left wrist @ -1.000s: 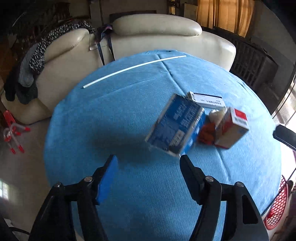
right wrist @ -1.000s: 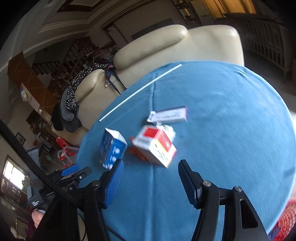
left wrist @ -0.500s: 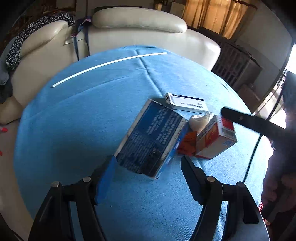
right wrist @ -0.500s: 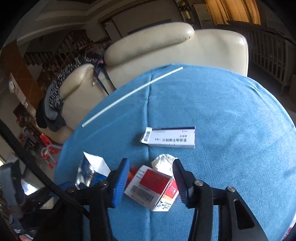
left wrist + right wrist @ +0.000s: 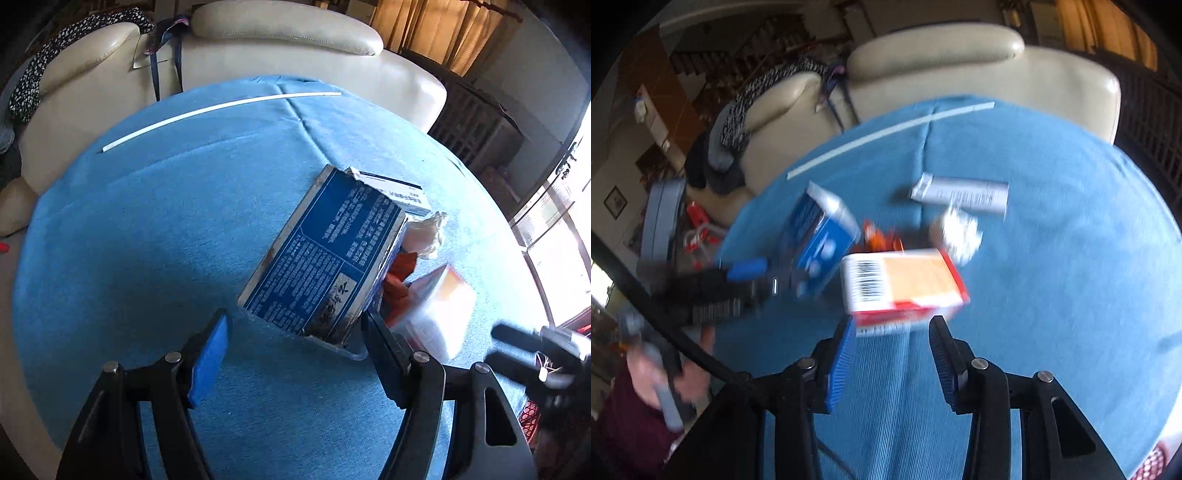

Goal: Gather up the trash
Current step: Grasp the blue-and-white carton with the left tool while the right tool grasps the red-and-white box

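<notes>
Home living room, cream leather sofa (image 5: 288,48), draped clothes (image 5: 738,122), curtained window (image 5: 443,33), seemingly a staircase behind

Matt blue tablecloth (image 5: 147,229), glossy cardboard carton (image 5: 325,254)

A blue carton (image 5: 321,254) printed with dense white text lies on the blue cloth, its long side running diagonally, its near end open and crumpled. Just beyond its far corner lies a flat white box (image 5: 397,190) with a dark stripe along one edge and a barcode end. Beside the carton's right edge sit a crumpled white wad (image 5: 426,236) and, touching it, a scrap of orange wrapper (image 5: 400,271). Next to these, nearest the right-hand side, is a red-and-white box (image 5: 901,286) with an orange face and a barcode, tilted, blurred in both views.
</notes>
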`<state>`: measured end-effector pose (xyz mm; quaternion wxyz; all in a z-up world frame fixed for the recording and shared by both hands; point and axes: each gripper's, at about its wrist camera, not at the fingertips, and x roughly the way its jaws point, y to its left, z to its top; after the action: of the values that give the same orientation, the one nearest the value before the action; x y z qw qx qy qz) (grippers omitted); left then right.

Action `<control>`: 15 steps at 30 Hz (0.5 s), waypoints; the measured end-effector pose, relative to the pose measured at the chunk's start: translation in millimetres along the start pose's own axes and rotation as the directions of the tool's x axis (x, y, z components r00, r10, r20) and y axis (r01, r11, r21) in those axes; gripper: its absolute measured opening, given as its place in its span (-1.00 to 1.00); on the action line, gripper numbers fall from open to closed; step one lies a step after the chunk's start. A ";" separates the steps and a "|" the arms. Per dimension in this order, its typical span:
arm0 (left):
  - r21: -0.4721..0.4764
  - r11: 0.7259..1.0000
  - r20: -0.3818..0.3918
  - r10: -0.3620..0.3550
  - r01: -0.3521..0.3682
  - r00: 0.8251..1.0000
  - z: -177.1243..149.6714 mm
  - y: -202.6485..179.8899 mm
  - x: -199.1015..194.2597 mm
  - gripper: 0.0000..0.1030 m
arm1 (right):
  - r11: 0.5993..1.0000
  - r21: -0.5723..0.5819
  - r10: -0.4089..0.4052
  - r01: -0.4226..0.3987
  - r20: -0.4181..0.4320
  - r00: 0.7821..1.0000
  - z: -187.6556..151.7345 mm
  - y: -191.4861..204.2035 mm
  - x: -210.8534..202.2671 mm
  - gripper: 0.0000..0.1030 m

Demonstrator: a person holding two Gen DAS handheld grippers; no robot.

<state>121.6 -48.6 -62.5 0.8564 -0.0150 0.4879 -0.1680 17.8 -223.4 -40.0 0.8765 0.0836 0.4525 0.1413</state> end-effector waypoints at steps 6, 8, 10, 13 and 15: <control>0.002 0.999 0.022 -0.034 0.034 0.999 4.2 2.4 -5.8 0.42 | 0.996 0.085 0.020 -0.022 0.019 1.000 -4.0 -16.5 -10.8 0.14; 0.025 0.999 0.023 -0.045 0.044 0.999 8.6 0.6 -4.2 0.42 | 0.990 0.134 0.035 -0.039 0.036 0.999 4.6 -24.9 -12.4 0.32; 0.036 0.998 0.016 -0.047 0.047 0.999 12.2 0.1 0.1 0.42 | 0.982 0.174 0.065 -0.072 0.045 0.997 12.9 -33.2 -10.0 0.32; 0.041 0.998 0.021 -0.050 0.049 0.999 15.2 0.8 4.9 0.43 | 0.974 0.209 0.077 -0.083 0.037 0.996 21.9 -39.0 1.6 0.32; 0.033 0.996 0.016 -0.086 0.086 0.996 16.0 2.7 8.3 0.43 | 0.964 0.241 0.102 -0.109 0.041 0.994 24.8 -44.8 11.5 0.32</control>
<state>139.7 -50.7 -61.6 0.8527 -0.0235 0.4766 -0.2126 52.2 -262.4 -46.8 0.8572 0.2164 0.4488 0.1302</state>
